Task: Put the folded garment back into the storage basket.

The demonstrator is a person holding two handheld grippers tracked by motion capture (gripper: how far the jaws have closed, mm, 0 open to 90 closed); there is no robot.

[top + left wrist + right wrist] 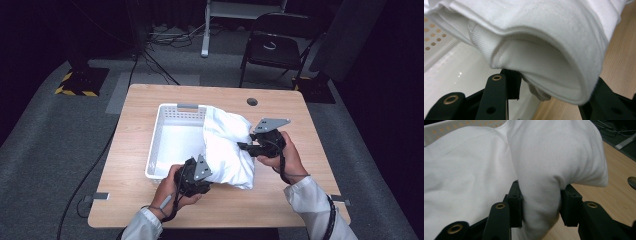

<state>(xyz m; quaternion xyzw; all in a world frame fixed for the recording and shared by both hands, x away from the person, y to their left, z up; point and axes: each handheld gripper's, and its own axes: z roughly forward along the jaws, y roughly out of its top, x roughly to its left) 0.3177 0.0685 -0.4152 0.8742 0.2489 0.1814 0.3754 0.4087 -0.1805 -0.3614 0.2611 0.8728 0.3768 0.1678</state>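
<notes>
From above, my left gripper (198,175) and right gripper (260,142) hold the folded white cotton garment (227,147) half over the white perforated plastic basket (172,115) (half done, I reckon). Left gripper view: jaws clamp its folded hem (554,75). Right: jaws pinch a bunched fold (541,202). Light wooden table (300,110), dark room.

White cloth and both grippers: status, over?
Left gripper shut on cloth, near edge. Right gripper shut on a fold at its right side. Cloth half in the basket, half over the rim onto the table. Nothing in the way.
</notes>
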